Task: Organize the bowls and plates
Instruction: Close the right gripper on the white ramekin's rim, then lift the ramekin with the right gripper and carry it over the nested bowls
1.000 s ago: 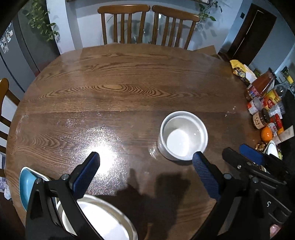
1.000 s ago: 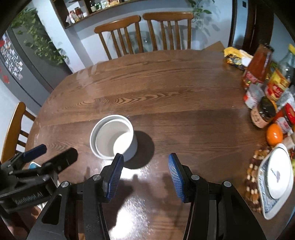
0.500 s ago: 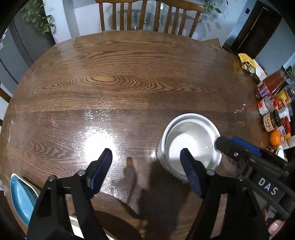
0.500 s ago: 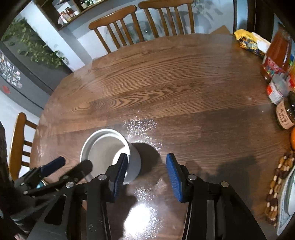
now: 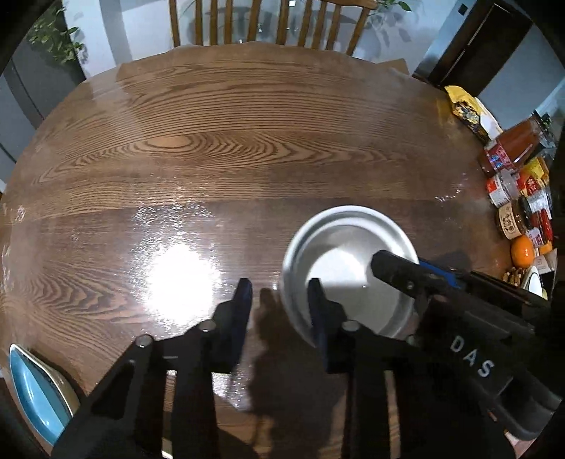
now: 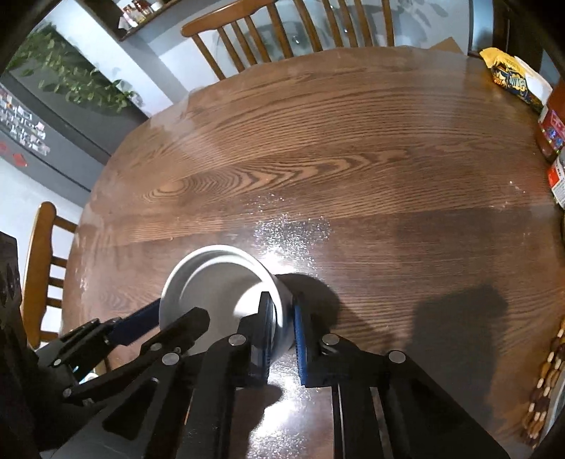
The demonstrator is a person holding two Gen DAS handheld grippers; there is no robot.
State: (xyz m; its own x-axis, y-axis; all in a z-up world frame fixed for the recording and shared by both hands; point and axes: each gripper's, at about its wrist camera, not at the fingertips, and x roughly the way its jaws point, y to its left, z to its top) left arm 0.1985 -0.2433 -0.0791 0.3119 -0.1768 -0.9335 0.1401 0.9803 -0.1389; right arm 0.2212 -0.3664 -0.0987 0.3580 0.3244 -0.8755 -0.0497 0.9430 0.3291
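Left wrist view: a white bowl [image 5: 348,268] stands upright on a round wooden table [image 5: 219,148], right of centre, as two hand-held grippers meet at its rim from opposite sides. The left gripper [image 5: 279,302] straddles the near-left wall of the bowl, one blue pad inside and the other outside over bare wood; its jaws are closing, the wall between them, and a gap shows at the outer pad. The right gripper [image 5: 420,270] reaches in from the right, its dark finger inside the bowl and its blue pad [image 5: 439,272] outside the rim.

From the right wrist view, the bowl [image 6: 219,286] sits low and left of centre, and the right gripper [image 6: 282,314] has its jaws closing on the near-right wall, both pads against it, one on each face. The left gripper [image 6: 155,317] comes in from the lower left across the opposite rim.

Beyond the bowl the table is mostly bare and glossy, with a bright glare patch [image 5: 180,279] beside the left gripper. A blue dish [image 5: 33,392] lies at the near-left edge. Jars and bottles [image 5: 519,183], an orange [image 5: 522,250] and a yellow packet [image 5: 468,111] crowd the right edge. Wooden chairs [image 6: 282,31] stand at the far side.
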